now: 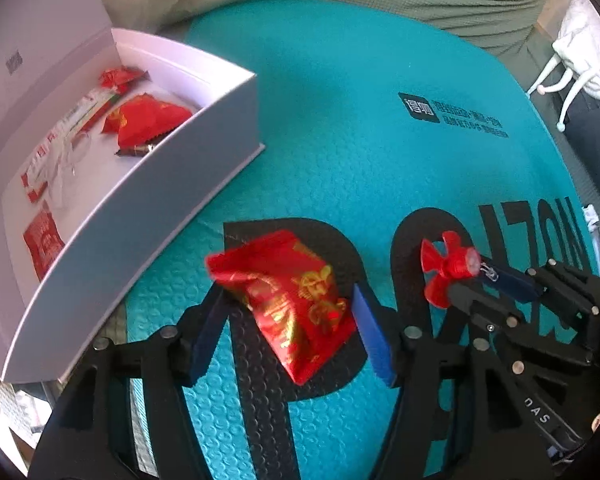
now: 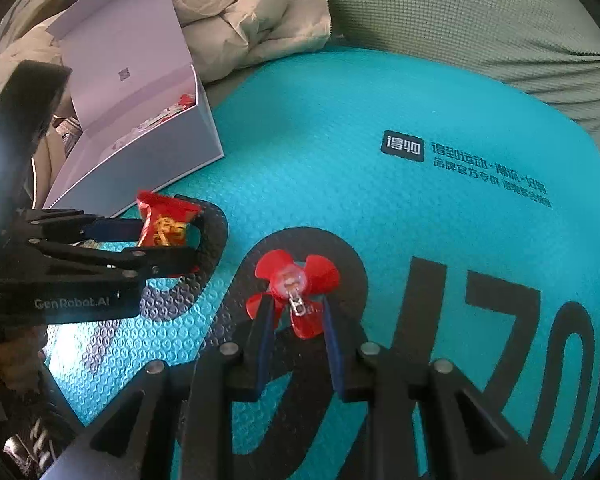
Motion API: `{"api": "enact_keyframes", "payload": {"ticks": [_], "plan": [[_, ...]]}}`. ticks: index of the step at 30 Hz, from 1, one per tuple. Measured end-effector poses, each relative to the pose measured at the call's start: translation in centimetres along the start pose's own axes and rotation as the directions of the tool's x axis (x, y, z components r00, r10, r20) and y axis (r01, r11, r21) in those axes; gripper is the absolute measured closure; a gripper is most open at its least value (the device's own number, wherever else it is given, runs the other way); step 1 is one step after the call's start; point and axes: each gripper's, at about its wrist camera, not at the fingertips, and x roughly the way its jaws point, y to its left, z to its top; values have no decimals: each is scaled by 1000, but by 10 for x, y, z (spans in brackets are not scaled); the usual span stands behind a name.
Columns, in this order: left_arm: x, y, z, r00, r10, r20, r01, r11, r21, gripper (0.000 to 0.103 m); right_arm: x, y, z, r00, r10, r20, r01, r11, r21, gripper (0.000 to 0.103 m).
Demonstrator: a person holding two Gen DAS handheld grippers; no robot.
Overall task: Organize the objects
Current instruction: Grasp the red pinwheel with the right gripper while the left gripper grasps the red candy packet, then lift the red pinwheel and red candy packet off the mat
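Lying between the open left tongs [image 1: 288, 312], the red packet [image 1: 288, 300] points diagonally; the right tongs [image 2: 296, 312] clamp the fan [image 2: 296, 280].

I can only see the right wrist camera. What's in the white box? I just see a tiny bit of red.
Observer: The left wrist view looks down into the white box. It holds several red packets and a strip of red-and-white sachets.
Operator: Is the left gripper squeezing its snack packet?
Observer: It doesn't look like it. From the left wrist, the snack packet sits between the fingers, with a gap beside one blue finger.
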Motion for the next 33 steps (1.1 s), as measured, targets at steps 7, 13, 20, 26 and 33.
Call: {"api": "enact_keyframes", "payload": {"ticks": [7, 13, 20, 26, 33], "plan": [[0, 7, -2, 1000, -3, 30, 3, 1000, -8, 54, 8, 8, 9, 1000, -27, -2, 27, 1000, -2, 55], [1, 9, 0, 999, -9, 36, 9, 1000, -8, 57, 18, 13, 14, 1000, -16, 21, 16, 1000, -5, 57], [-4, 7, -12, 999, -33, 30, 33, 999, -11, 58, 15, 14, 11, 999, -13, 38, 14, 1000, -24, 67], [-14, 6, -31, 998, -57, 16, 57, 997, -46, 58, 6, 9, -2, 999, 2, 38, -1, 1000, -15, 67], [-28, -5, -59, 999, -48, 11, 48, 997, -57, 58, -11, 11, -30, 999, 20, 38, -20, 1000, -14, 67]]}}
